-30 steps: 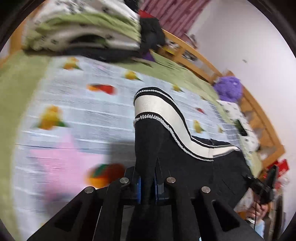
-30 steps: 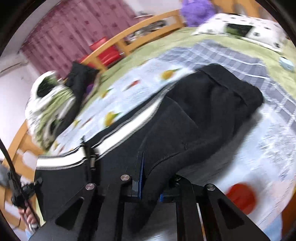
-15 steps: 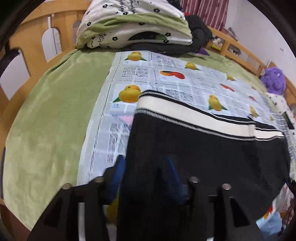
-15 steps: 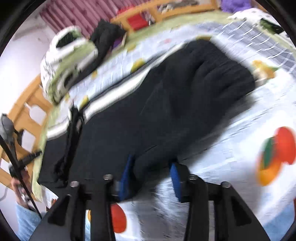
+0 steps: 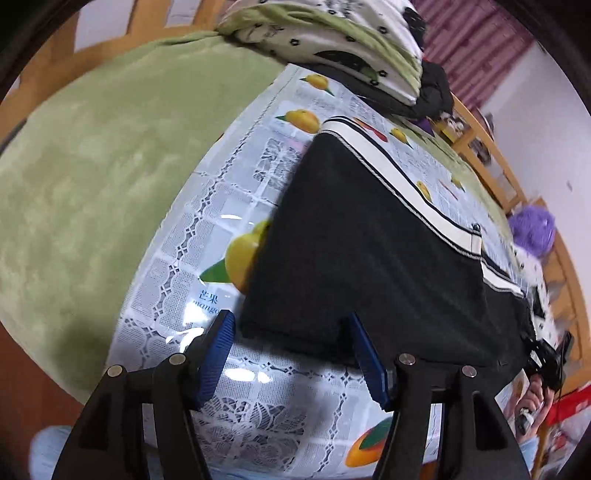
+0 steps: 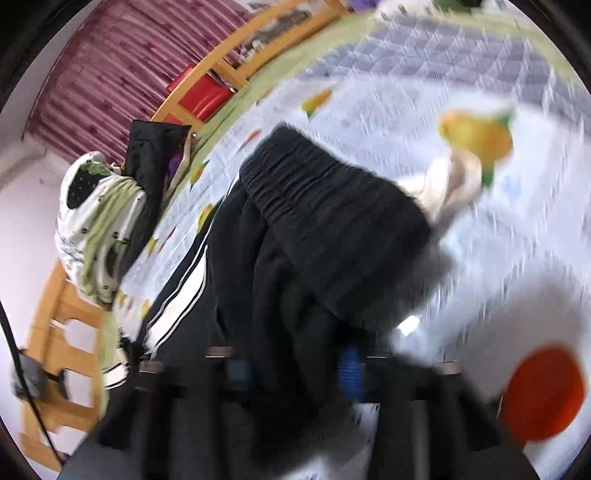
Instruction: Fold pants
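Note:
Black pants point(image 5: 369, 240) with a white side stripe point(image 5: 406, 173) lie flat on the fruit-print cloth point(image 5: 207, 236). My left gripper point(image 5: 293, 358) is open and its jaws are still opening. The leg hem lies between its blue pads point(image 5: 218, 354), untouched by them. In the blurred right wrist view the pants point(image 6: 332, 221) are bunched, the elastic waistband point(image 6: 325, 192) on top. My right gripper point(image 6: 295, 369) straddles a thick fold of this cloth. Its jaws are closing, and the pads still stand wide apart.
A green blanket point(image 5: 92, 147) covers the bed left of the printed cloth. Folded bedding point(image 5: 332, 33) is stacked at the far end by a wooden rail point(image 6: 236, 48). A purple plush point(image 5: 532, 229) and a person's hand point(image 5: 532, 402) sit at the right.
The left gripper let go of the lifted leg hem and opened; the leg now lies flat. The right gripper released its pinch on the cloth, and its view shifted toward the waistband.

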Demonstrator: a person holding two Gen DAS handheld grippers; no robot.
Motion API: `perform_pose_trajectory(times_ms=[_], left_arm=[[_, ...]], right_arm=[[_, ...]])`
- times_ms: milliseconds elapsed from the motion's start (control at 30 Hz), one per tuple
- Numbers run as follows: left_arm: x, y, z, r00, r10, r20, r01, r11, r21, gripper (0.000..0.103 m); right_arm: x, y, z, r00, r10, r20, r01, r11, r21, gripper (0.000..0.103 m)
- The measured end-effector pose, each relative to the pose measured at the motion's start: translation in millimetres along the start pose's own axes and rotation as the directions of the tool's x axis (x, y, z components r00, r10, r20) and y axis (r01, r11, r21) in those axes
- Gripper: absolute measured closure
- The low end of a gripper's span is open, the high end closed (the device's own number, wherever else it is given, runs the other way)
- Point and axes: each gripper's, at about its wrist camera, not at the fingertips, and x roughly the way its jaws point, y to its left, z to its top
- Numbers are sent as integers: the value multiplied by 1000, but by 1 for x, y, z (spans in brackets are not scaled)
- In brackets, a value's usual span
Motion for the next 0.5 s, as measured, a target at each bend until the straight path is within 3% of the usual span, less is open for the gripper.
perform_pose_trajectory(times_ms=[67, 167, 233, 333, 367, 400, 500], left_arm=[[4, -1, 1, 1000, -18, 16, 18, 1000, -24, 40], [11, -5, 0, 999, -34, 38, 35, 999, -41, 37], [15, -10, -1, 998, -15, 53, 17, 999, -33, 36], [16, -14, 1, 997, 18, 74, -14, 999, -53, 37], [16, -16, 2, 996, 37, 81, -33, 998, -56, 41], [15, -18, 3, 993, 72, 96, -67, 996, -54, 55], [2, -30, 10, 976, 139, 166, -138, 990, -14, 79]], right_arm=[[-8, -12, 6, 998, 61, 30, -62, 997, 41, 82], [12, -20, -4, 995, -67, -72, 68, 998, 15, 76], [4, -19, -14, 996, -68, -64, 65, 997, -44, 75], [-22, -10, -23, 990, -131, -46, 124, 985, -121, 62], [-28, -8, -26, 989, -142, -41, 135, 981, -140, 62], [-33, -3, -28, 986, -160, -42, 151, 974, -171, 62], [-47, 12, -34, 973, -219, -68, 194, 944, -267, 62]])
